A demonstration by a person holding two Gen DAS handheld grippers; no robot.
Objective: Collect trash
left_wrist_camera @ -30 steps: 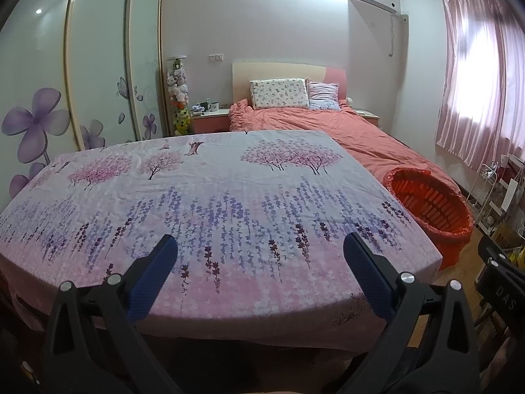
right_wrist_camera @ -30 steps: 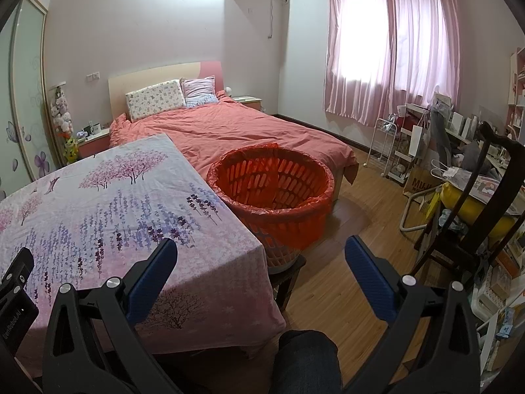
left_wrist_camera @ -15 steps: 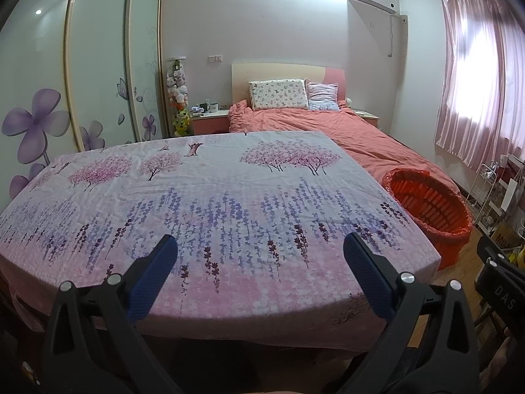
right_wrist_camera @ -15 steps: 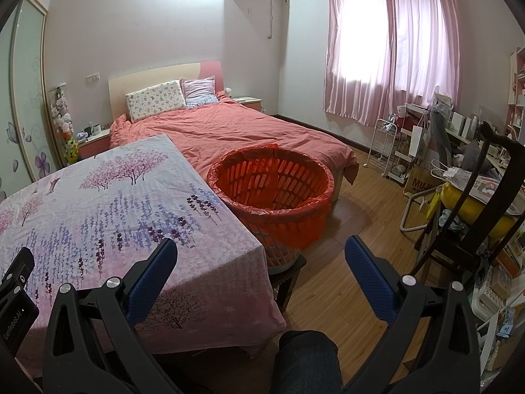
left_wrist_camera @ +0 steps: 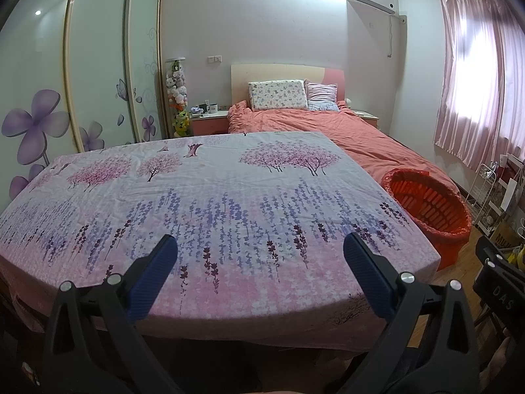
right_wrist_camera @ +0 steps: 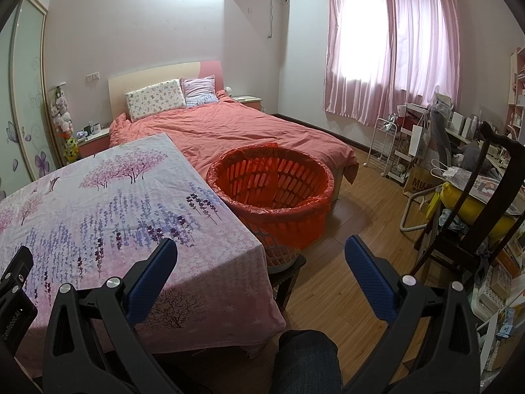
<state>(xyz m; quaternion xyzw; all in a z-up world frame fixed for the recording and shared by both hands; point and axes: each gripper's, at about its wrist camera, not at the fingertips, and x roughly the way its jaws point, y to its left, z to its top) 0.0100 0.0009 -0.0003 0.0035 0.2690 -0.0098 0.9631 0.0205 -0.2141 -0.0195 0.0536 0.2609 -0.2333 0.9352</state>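
Observation:
An orange basket (right_wrist_camera: 272, 180) lined with an orange bag stands on a low stool off the table's right edge; it also shows in the left wrist view (left_wrist_camera: 430, 203). I see nothing inside it and no trash on the table. My left gripper (left_wrist_camera: 261, 249) is open and empty above the near edge of the flowered tablecloth (left_wrist_camera: 213, 203). My right gripper (right_wrist_camera: 261, 249) is open and empty, above the table's right corner and the wooden floor, short of the basket.
The flowered tablecloth (right_wrist_camera: 98, 203) covers the table. A bed with a coral duvet (right_wrist_camera: 236, 128) lies behind. A dark chair (right_wrist_camera: 475, 229) and cluttered shelves (right_wrist_camera: 403, 144) stand at right. A knee (right_wrist_camera: 305, 358) is below the right gripper. Sliding wardrobe doors (left_wrist_camera: 82, 75) are at left.

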